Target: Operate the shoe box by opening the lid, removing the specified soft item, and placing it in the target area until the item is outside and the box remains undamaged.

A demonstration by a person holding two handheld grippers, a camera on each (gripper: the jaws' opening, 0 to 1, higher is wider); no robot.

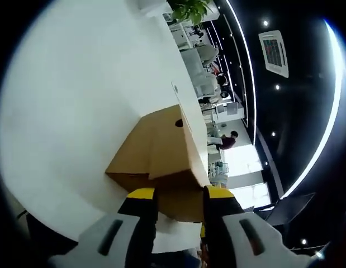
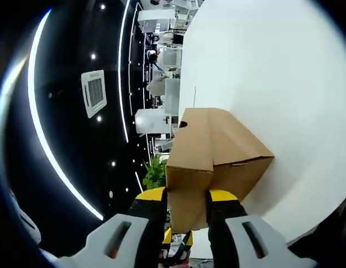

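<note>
Brown corrugated cardboard is what both grippers are closed on: the shoe box [image 1: 161, 151] is seen in the left gripper view against a white table [image 1: 77, 100], and in the right gripper view [image 2: 214, 151] from its opposite end. The left gripper [image 1: 179, 202] has its yellow-tipped jaws pinched on a low edge or flap of the box nearest it, and the right gripper [image 2: 186, 207] is clamped likewise on the near end panel — each pair of jaws has card between it. The box appears held from both ends, possibly lifted or tipped, though whether it rests on the table cannot be told from these tilted views. The lid looks shut, with a small dark finger hole [image 1: 179, 123] visible in one face, and no soft item can be seen. The step in hand is judged to be the opening of the lid, barely begun. What is called for next is a gentle parting of lid from base — one end steadied while the other is raised slowly, so that the thin card is not creased or torn.
</note>
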